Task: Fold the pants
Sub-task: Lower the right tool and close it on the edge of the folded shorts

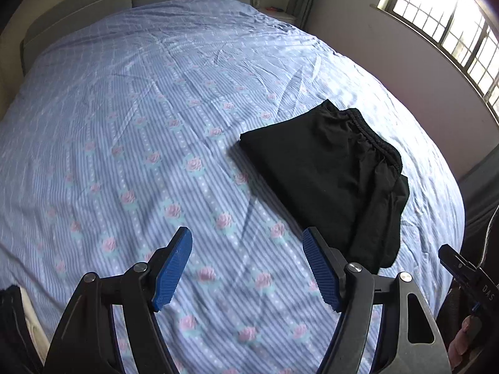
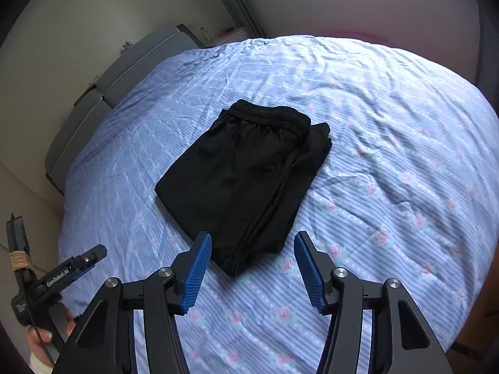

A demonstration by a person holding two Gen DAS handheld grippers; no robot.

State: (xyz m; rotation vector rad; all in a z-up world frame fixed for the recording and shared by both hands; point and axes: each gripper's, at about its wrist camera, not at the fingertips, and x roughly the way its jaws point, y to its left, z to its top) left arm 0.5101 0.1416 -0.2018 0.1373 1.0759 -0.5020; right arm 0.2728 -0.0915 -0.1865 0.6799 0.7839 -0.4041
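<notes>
The pants [image 2: 246,180] lay on the bed [image 2: 389,162] as a compact black rectangle, several layers thick, with the elastic waistband [image 2: 274,121] on top at the far end and the folded edge nearest me. I judged the folding essentially done: no leg trailed loose, and the stack sat flat on the flowered sheet. One lower layer stuck out a little past the waistband side, so the edges were not quite square; tidying that was all I could see left. My right tongs [image 2: 252,268] hung spread wide above the near corner of the bundle, holding nothing and apart from the cloth. My left tongs [image 1: 246,268] were likewise wide apart and empty, over bare sheet just left of the pants.
</notes>
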